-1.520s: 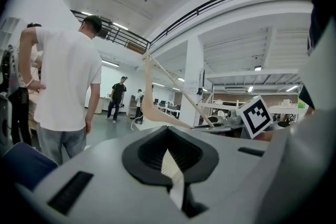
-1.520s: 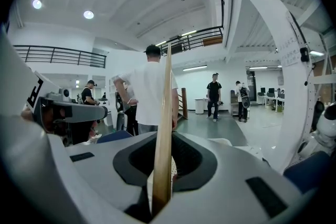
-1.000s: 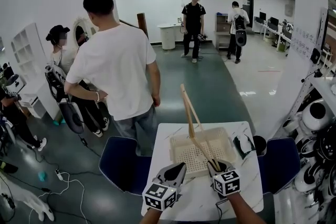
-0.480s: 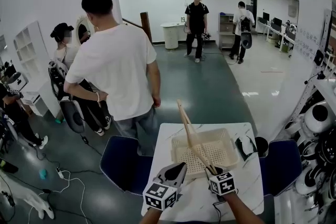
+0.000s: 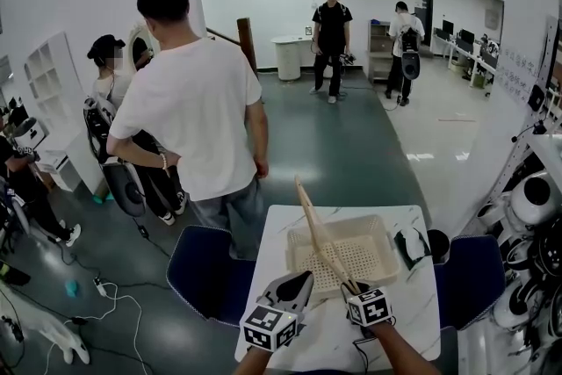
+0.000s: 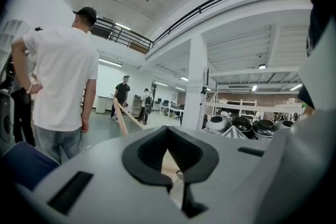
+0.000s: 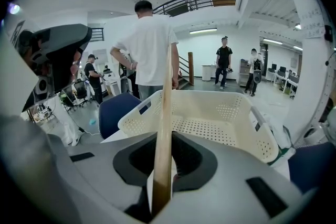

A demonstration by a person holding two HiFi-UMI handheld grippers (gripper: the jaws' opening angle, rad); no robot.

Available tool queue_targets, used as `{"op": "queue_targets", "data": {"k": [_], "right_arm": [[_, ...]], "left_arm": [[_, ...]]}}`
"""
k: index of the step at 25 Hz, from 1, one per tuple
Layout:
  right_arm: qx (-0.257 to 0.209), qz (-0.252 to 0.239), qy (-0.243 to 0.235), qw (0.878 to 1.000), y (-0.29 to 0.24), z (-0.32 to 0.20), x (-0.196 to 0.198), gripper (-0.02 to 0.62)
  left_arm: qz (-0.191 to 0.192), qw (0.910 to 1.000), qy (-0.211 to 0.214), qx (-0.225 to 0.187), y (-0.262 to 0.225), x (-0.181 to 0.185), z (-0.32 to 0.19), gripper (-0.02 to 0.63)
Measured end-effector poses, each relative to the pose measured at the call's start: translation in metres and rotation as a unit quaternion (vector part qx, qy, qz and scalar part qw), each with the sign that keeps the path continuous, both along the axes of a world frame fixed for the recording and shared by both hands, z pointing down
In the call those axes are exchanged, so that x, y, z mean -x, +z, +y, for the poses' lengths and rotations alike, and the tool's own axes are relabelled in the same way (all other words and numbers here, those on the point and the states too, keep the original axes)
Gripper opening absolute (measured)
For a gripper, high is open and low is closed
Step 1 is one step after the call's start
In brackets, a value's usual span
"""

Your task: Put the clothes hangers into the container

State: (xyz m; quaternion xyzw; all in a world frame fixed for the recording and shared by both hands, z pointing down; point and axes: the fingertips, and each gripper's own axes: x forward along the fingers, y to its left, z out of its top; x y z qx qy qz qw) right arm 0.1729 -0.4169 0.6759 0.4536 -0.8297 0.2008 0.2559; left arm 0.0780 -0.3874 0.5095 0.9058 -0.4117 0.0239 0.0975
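We show the right tool (image 5: 352, 286) clamped narrowly on the wooden hanger (image 5: 313, 222), which slants up ahead of it above the container (image 5: 360, 221). The left tool (image 6: 178, 176) beside it is closed and empty. We judge the long free end could pivot and snag the rim.
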Motion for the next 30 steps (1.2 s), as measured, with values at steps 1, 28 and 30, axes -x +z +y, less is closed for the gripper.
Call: {"op": "queue_targets", "data": {"k": [1, 28, 30], "right_arm": [[0.002, 0.001, -0.001, 1.000, 0.002, 0.000, 0.000, 0.063], [0.055, 0.026, -0.013, 0.998, 0.022, 0.003, -0.001, 0.065], [0.055, 0.026, -0.013, 0.998, 0.022, 0.003, -0.002, 0.064]], "left_arm": [[0.000, 1.0000, 0.000, 0.000, 0.001, 0.000, 0.000, 0.005], [0.006, 1.0000, -0.003, 0.003, 0.001, 0.003, -0.004, 0.005], [0.006, 1.0000, -0.003, 0.003, 0.002, 0.003, -0.004, 0.005]]}}
